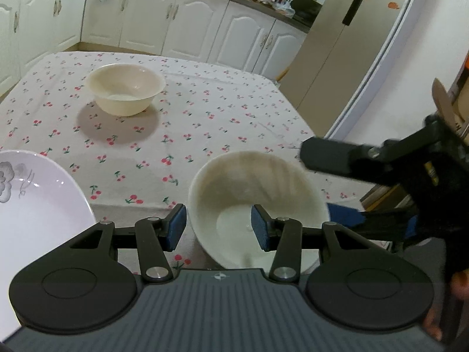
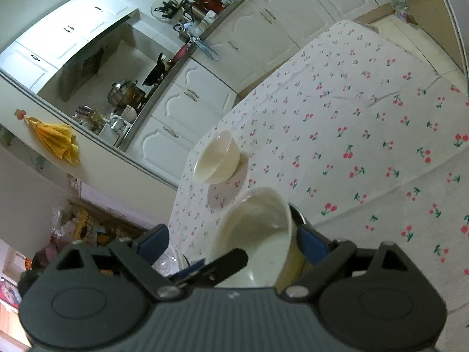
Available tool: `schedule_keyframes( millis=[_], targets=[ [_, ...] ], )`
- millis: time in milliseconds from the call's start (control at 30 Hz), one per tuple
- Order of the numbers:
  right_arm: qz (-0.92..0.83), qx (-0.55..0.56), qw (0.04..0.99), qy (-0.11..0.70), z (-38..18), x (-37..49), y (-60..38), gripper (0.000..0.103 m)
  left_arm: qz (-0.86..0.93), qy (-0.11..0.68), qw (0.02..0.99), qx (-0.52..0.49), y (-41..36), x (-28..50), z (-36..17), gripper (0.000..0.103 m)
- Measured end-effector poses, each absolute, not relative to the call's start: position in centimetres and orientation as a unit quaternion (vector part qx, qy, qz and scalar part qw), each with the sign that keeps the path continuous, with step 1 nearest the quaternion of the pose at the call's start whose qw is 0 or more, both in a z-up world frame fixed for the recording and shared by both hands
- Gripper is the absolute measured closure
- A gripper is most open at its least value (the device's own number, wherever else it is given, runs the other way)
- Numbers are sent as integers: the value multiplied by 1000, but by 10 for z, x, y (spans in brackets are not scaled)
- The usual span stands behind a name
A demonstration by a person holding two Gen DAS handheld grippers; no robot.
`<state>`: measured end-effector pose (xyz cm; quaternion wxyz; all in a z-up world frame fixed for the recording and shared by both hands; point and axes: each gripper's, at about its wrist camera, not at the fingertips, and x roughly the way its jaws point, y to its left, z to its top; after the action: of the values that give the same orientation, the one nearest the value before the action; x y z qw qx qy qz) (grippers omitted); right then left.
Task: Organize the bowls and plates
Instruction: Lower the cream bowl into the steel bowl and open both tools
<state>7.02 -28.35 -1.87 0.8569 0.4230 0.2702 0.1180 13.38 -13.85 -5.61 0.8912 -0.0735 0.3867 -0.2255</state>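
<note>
Gripping: my left gripper [image 1: 219, 228] is straddling the left rim of the near bowl [image 1: 234, 182], one pad outside, one inside; whether they are pinching I cannot tell.
Right gripper [image 2: 231, 245]: I am holding it half-spread around that tilted bowl's far wall; contact is unclear.
Far bowl [image 1: 125, 88]: sitting upright on the cherry tablecloth [image 1: 205, 111], well apart.
Plate [image 1: 35, 205]: lying at my left.
</note>
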Motion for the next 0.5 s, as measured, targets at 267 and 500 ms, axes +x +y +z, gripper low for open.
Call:
schedule_keyframes(
  millis=[267,500],
  targets=[
    [108,441,849,269,-24,68,-294,7,-215,383,896,-71,-135,131,-54,45],
    [88,460,846,257,-24,67,-309,1,-199,371,904,-71,-127,127,-50,28]
  ],
)
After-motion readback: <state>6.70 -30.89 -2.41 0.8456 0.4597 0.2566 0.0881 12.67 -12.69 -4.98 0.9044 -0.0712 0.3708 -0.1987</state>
